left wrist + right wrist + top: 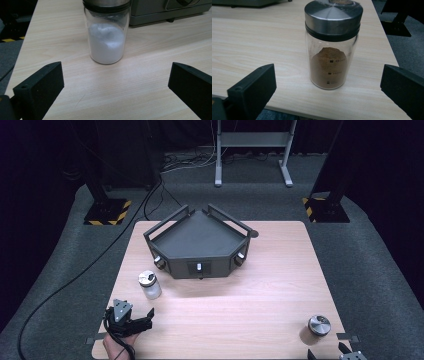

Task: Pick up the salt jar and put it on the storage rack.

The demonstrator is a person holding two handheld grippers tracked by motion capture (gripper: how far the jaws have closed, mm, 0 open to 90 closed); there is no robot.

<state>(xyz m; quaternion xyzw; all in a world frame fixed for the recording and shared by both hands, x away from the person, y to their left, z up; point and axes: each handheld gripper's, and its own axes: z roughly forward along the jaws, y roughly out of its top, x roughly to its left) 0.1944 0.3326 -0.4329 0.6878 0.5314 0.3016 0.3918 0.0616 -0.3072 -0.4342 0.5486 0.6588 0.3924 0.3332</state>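
Dim room, lit table

A light wood table (280,285) stands on grey carpet (380,250); far off are a grey metal stand (252,140), two black posts with striped bases (107,212), and cables (150,195) at left.

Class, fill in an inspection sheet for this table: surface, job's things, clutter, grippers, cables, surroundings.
Surface: wooden table, bare between items.
Job's things: jar of white powder upright at left; jar of brown powder upright near the right edge; dark tray at the back.
Clutter: nothing seen.
Grippers: left gripper open, facing the white jar; right gripper open, facing the brown jar.
Cables: black cable across the floor.
Surroundings: grey carpet, metal stand.
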